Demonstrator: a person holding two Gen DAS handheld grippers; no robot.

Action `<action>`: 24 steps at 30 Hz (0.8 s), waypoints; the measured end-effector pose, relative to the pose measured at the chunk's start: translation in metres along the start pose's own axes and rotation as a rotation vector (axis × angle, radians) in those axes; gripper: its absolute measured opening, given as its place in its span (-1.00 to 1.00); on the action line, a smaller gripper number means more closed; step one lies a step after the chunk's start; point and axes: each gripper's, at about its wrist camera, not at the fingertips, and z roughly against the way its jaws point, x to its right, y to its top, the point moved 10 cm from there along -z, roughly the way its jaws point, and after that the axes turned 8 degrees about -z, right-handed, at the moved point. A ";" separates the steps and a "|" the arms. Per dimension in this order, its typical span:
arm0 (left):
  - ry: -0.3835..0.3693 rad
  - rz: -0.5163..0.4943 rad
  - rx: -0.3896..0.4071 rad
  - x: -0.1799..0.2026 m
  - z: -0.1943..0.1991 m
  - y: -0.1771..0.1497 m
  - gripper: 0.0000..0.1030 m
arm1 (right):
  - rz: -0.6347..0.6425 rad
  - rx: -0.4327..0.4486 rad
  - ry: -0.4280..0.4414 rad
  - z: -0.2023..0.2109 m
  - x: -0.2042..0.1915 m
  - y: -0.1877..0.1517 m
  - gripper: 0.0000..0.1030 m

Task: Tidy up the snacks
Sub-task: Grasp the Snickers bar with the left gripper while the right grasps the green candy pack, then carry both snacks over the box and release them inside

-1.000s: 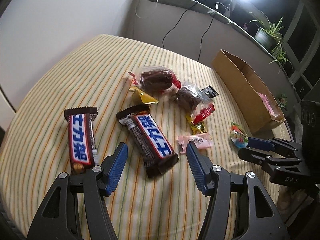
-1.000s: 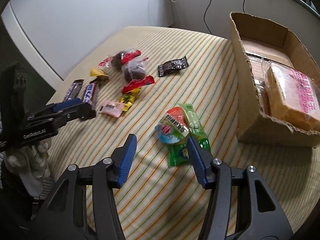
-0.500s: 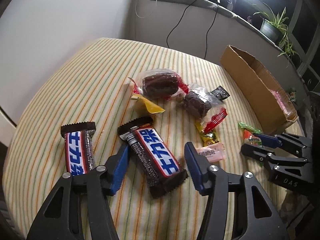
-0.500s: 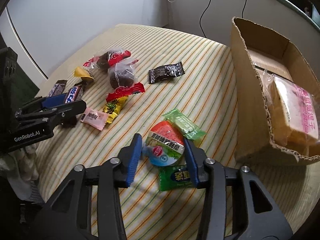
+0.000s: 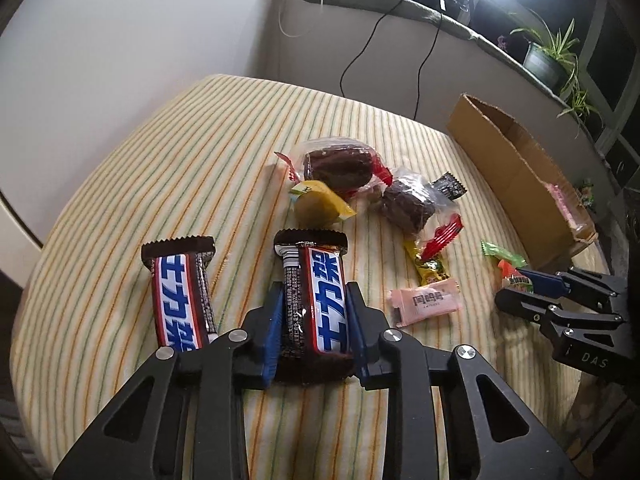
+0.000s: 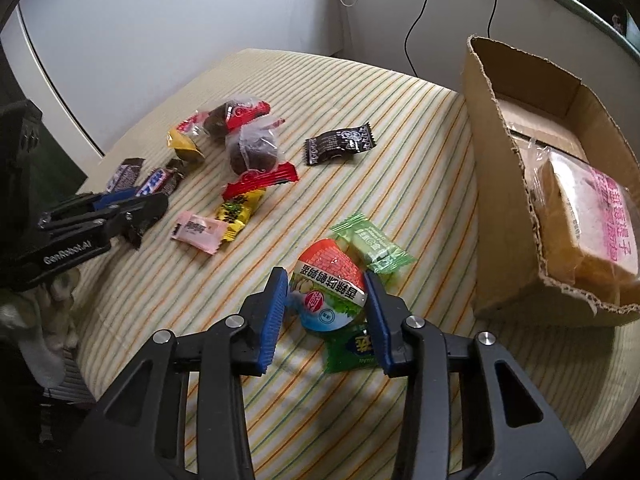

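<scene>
My left gripper (image 5: 314,320) is shut on a brown-and-blue chocolate bar (image 5: 316,292) that lies on the striped tablecloth (image 5: 160,184). A second identical bar (image 5: 182,284) lies just to its left. My right gripper (image 6: 326,312) is shut on a round jelly cup (image 6: 330,290) with a red, white and green lid. Green candy packets (image 6: 372,246) lie beside and under it. The open cardboard box (image 6: 504,184) stands to the right and holds a wrapped cake with pink print (image 6: 592,224).
Wrapped dark cakes (image 5: 340,164), a yellow snack (image 5: 320,200), a yellow candy (image 5: 430,270), a pink candy (image 5: 426,300) and a black packet (image 6: 340,144) lie mid-table. The table edge is close below both grippers. A wall and cables are behind.
My left gripper moved forward and closed on the right chocolate bar. My right gripper moved forward and closed on the jelly cup.
</scene>
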 end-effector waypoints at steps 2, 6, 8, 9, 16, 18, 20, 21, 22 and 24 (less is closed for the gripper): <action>-0.017 0.011 0.002 0.001 0.003 -0.001 -0.47 | -0.005 0.009 0.018 0.006 -0.002 -0.001 -0.22; -0.047 0.027 0.014 0.007 0.009 0.001 -0.47 | -0.006 0.035 0.041 0.019 -0.006 0.000 -0.22; -0.059 0.030 0.023 0.010 0.015 0.002 -0.47 | -0.005 0.049 0.047 0.026 -0.007 0.000 -0.23; -0.066 0.028 0.030 0.013 0.018 0.004 -0.47 | -0.005 0.054 0.052 0.029 -0.008 0.001 -0.22; -0.103 0.007 0.071 0.031 0.034 0.018 -0.47 | -0.011 0.105 0.066 0.055 -0.008 0.009 -0.23; -0.114 -0.006 0.085 0.039 0.036 0.026 -0.47 | -0.011 0.116 0.065 0.062 -0.005 0.013 -0.22; -0.126 -0.019 0.097 0.047 0.037 0.034 -0.47 | -0.014 0.130 0.058 0.069 0.001 0.019 -0.23; -0.131 -0.027 0.102 0.052 0.036 0.039 -0.47 | -0.017 0.137 0.056 0.071 0.003 0.022 -0.23; -0.138 -0.037 0.108 0.058 0.036 0.044 -0.47 | -0.020 0.142 0.052 0.074 0.007 0.025 -0.23; -0.150 -0.057 0.117 0.068 0.034 0.052 -0.47 | -0.024 0.152 0.038 0.080 0.016 0.031 -0.23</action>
